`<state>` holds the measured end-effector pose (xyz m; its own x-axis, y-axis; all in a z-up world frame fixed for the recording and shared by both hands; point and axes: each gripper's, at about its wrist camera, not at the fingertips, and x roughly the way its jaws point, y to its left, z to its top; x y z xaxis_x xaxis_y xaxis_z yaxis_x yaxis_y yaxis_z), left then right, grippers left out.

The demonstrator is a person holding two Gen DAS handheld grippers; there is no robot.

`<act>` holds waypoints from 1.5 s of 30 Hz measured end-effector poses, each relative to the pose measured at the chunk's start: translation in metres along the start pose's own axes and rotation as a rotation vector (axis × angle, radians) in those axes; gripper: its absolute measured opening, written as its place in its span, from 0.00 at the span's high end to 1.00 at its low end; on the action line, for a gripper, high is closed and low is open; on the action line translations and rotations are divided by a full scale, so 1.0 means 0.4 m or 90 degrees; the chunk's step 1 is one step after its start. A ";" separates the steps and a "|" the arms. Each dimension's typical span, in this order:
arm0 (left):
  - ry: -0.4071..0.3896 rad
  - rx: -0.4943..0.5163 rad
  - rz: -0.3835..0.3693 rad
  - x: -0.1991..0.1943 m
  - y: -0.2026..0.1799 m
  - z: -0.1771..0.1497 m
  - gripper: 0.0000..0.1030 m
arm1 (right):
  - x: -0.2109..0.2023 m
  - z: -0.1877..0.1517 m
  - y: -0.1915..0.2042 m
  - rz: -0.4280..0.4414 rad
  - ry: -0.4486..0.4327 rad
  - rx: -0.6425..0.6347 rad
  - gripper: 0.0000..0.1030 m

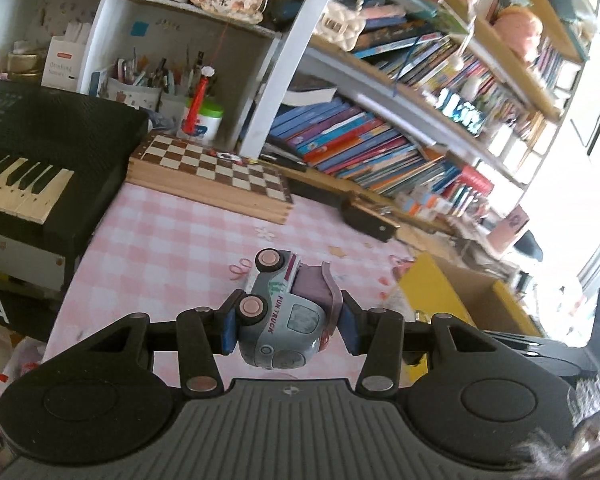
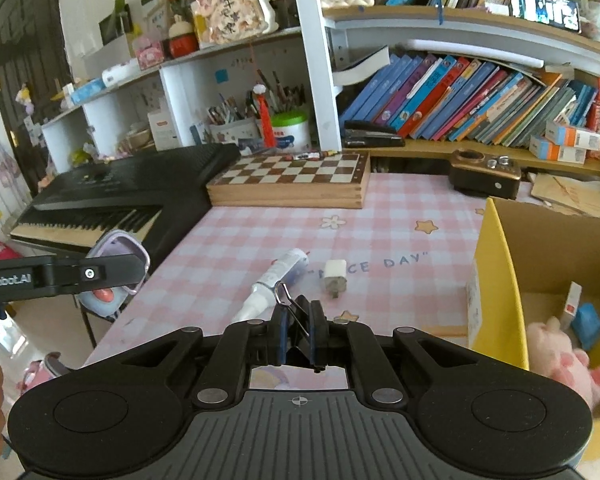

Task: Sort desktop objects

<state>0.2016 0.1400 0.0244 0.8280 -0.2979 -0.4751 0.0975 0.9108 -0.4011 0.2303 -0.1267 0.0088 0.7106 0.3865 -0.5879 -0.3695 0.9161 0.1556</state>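
My left gripper (image 1: 288,330) is shut on a pale blue toy truck (image 1: 284,316) with pink wheels, held on its side above the pink checked tablecloth (image 1: 172,240). In the right wrist view the left gripper and truck (image 2: 114,276) hang at the table's left edge. My right gripper (image 2: 300,338) is shut on a black binder clip (image 2: 296,320) above the cloth. A white tube (image 2: 274,282) and a white charger plug (image 2: 334,276) lie on the cloth just ahead of it. A yellow cardboard box (image 2: 500,280) at right holds a pink plush (image 2: 560,356) and small items.
A black keyboard piano (image 2: 120,196) stands at left. A wooden chessboard box (image 2: 292,182) lies at the back. A small brown radio (image 2: 486,174) sits at back right. Shelves with books (image 2: 460,100) and pen cups rise behind. The yellow box (image 1: 452,292) shows to the left gripper's right.
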 end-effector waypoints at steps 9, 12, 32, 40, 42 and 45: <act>0.002 -0.005 -0.038 -0.150 -0.022 -0.067 0.57 | -0.107 -0.067 0.056 0.005 0.019 0.023 0.92; 0.007 -0.003 -0.046 -0.191 -0.026 -0.087 0.57 | -0.142 -0.091 0.073 0.003 0.021 0.033 0.92; 0.042 0.046 -0.124 -0.352 -0.085 -0.202 0.57 | -0.333 -0.238 0.121 -0.040 -0.004 0.094 0.92; 0.091 0.075 -0.181 -0.337 -0.132 -0.245 0.57 | -0.404 -0.300 0.103 -0.091 -0.003 0.137 0.92; 0.102 0.088 -0.195 -0.327 -0.150 -0.252 0.57 | -0.420 -0.313 0.093 -0.105 -0.003 0.152 0.92; 0.121 0.104 -0.219 -0.312 -0.177 -0.262 0.57 | -0.442 -0.331 0.077 -0.128 -0.002 0.174 0.91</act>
<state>0.0337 0.0828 0.0299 0.6162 -0.6264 -0.4774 0.4492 0.7774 -0.4403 0.0140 -0.1810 0.0124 0.7549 0.1952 -0.6261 -0.0483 0.9686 0.2437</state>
